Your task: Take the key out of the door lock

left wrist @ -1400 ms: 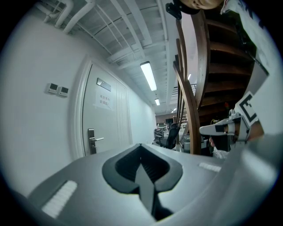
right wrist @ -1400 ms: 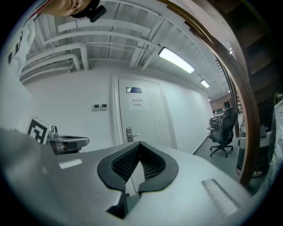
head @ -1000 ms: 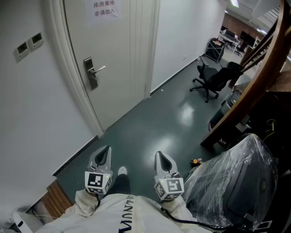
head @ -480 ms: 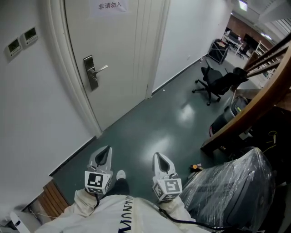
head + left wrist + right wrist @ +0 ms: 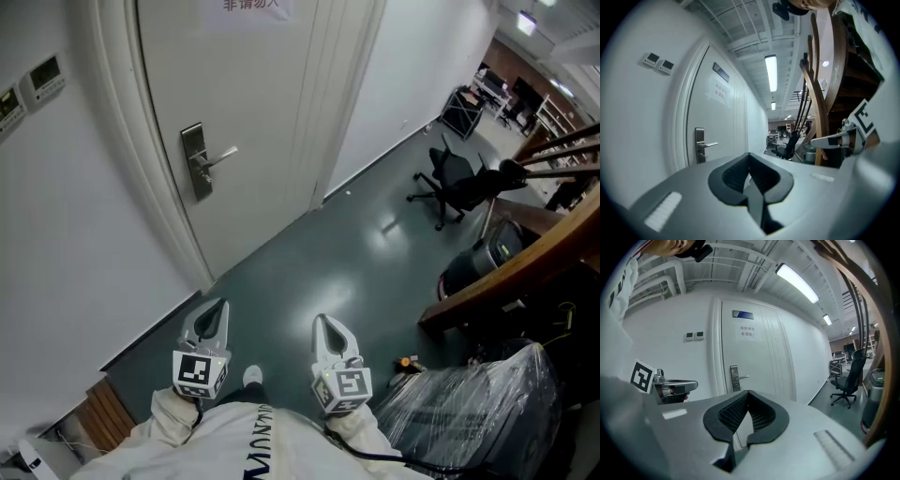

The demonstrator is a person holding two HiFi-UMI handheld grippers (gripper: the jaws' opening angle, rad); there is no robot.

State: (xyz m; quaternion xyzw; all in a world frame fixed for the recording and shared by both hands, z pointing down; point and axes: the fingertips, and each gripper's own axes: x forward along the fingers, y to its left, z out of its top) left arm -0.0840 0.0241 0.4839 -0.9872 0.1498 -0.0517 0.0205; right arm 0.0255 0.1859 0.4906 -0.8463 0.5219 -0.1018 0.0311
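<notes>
The white door point(image 5: 262, 112) stands shut ahead and to the left, with a steel lock plate point(image 5: 194, 161) and lever handle point(image 5: 218, 156). A key in the lock is too small to make out. My left gripper point(image 5: 219, 306) and right gripper point(image 5: 321, 321) are held low, close to my body, side by side over the dark floor and well short of the door. Both are shut with nothing between the jaws. The lock plate point(image 5: 700, 145) shows past the left gripper point(image 5: 749, 154) in its own view. In the right gripper view the lock plate point(image 5: 734, 378) sits above the right gripper point(image 5: 748, 393).
A black office chair point(image 5: 459, 183) stands in the corridor to the right. A plastic-wrapped bulk point(image 5: 469, 412) and a wooden rail point(image 5: 511, 262) crowd my right side. Wall panels point(image 5: 45, 71) sit left of the door frame. A paper notice point(image 5: 251, 5) hangs on the door.
The door and lock plate have drifted lower and slightly right in the head view and look a little nearer. Both grippers keep their place and stay shut.
</notes>
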